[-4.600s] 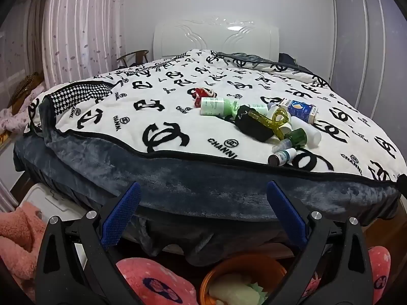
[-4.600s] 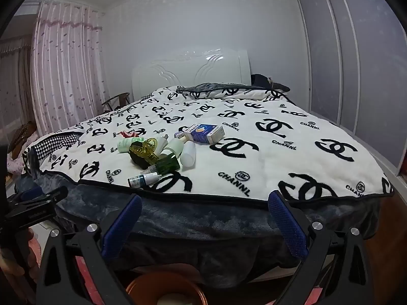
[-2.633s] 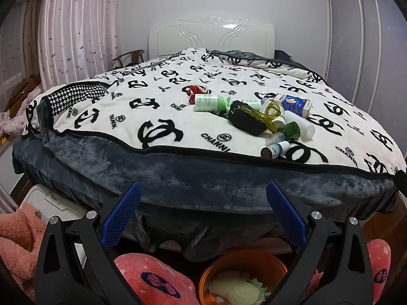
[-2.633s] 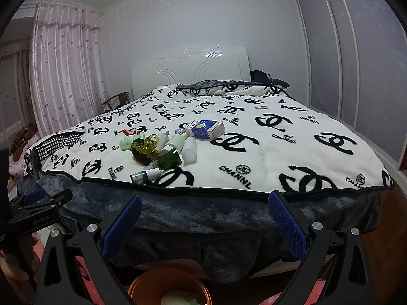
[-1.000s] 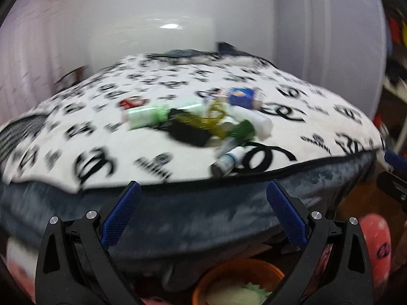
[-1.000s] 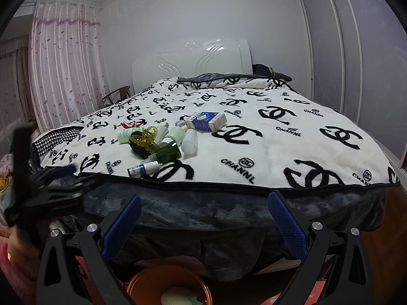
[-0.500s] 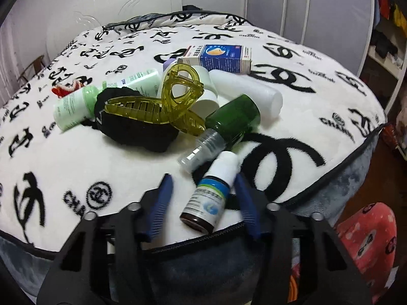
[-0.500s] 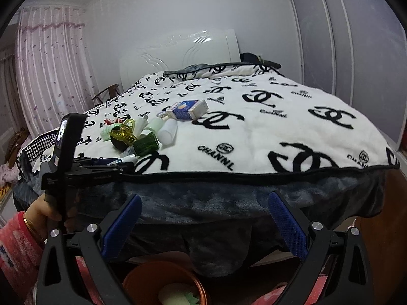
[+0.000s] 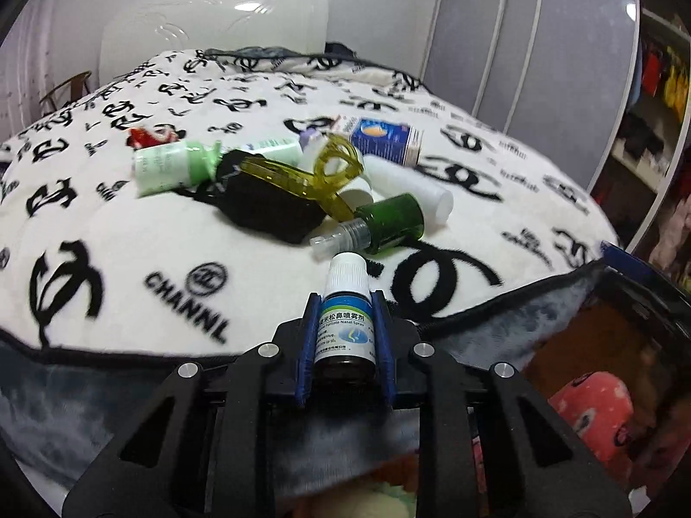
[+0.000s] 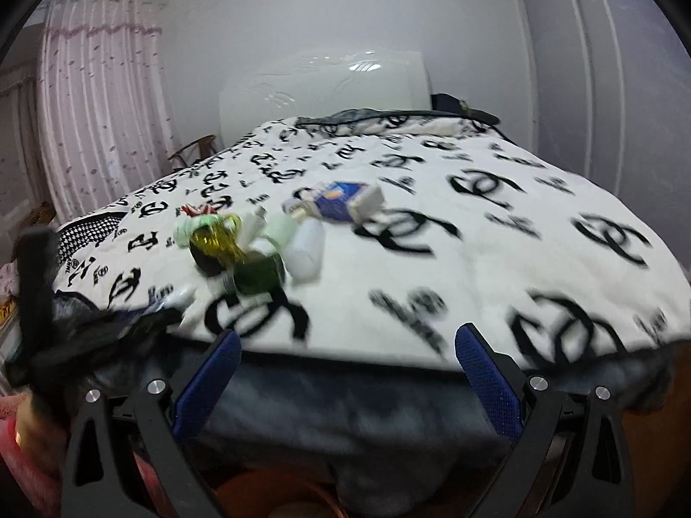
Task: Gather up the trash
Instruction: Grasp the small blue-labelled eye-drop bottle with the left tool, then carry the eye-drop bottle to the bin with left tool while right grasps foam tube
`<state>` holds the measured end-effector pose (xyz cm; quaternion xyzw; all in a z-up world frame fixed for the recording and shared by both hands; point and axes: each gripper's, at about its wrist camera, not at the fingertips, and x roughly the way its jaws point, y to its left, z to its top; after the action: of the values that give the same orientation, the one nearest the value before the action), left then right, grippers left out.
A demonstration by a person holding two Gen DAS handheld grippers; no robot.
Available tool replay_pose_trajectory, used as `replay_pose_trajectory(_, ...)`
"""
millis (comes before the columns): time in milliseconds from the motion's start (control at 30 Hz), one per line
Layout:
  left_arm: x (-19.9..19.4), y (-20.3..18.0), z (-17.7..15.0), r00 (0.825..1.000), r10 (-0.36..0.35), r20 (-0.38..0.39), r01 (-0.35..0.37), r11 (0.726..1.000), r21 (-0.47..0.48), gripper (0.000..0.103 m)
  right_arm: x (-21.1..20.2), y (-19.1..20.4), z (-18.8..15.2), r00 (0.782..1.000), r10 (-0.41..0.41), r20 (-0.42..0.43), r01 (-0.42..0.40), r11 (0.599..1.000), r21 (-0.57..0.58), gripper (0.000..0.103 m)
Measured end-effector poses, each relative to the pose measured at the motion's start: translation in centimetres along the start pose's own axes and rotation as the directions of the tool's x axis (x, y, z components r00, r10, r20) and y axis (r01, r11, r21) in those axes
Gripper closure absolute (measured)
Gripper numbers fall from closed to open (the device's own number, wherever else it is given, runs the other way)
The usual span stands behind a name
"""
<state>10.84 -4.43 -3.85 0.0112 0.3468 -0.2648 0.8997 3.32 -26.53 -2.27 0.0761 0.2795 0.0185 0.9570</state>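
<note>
A small brown nasal spray bottle [image 9: 345, 328] with a white cap sits between the blue pads of my left gripper [image 9: 345, 298], whose jaws are closing and press on both its sides at the near edge of the bed. Just beyond lie a green bottle [image 9: 395, 224], a yellow hair claw [image 9: 319, 177], a black cloth [image 9: 267, 203], a pale green tube [image 9: 166, 168], a white bottle [image 9: 414, 190] and a blue and white box [image 9: 384, 140]. My right gripper [image 10: 347, 336] hangs open and empty before the bed edge, right of the same green bottle [image 10: 255, 272].
The litter lies on a white blanket [image 9: 129, 237] with black logos over a grey bedspread [image 10: 345, 410]. An orange bin rim [image 10: 276, 496] shows below the right gripper. A pink slipper [image 9: 591, 414] lies on the floor at right. Sliding wardrobe doors [image 9: 518, 43] stand behind.
My left gripper went from wide open in front of the bed to the pile's near edge and closed on the small spray bottle. The right gripper drifted closer to the bed.
</note>
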Motion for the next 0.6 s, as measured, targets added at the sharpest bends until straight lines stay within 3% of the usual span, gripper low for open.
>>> replay_pose_trajectory(100,-1.6,0.4,-0.3,1.000,-0.003,0.023,0.003,1.000,-0.023,0.080,3.5,1.1,2.1,0.999,0.030,-0.023,-0.031,0.999,-0.022,0.006)
replay_pose_trajectory(167,-2.8,0.5,-0.6,0.999,-0.001,0.040,0.002,1.000,-0.026,0.080,6.3,1.7,3.5,0.999,0.010,-0.051,-0.011,0.999,-0.030,0.013)
replay_pose_trajectory(333,-4.5,0.6,-1.3,0.998,0.000,0.063,0.001,1.000,-0.021,0.080,10.9,1.9,6.3,0.993,0.038,-0.109,-0.033,0.998,0.048,0.022)
replay_pose_trajectory(400,-4.7,0.8,-1.6,0.998,-0.008,0.060,0.009,1.000,-0.028,0.080,12.9,1.9,7.2,0.983,0.069,-0.168,-0.055,0.995,0.089,0.041)
replay_pose_trajectory(533,-4.6,1.4,-2.0,0.998,-0.022,0.054,0.025,0.998,-0.055,0.080,16.6,2.3,7.9,0.948,0.081,-0.309,-0.046,0.992,0.119,0.051)
replay_pose_trajectory(600,-4.4,1.6,-2.1,0.999,-0.022,0.050,0.025,0.998,-0.064,0.080,17.8,2.5,7.7,0.928,0.093,-0.360,-0.053,0.991,0.121,0.070)
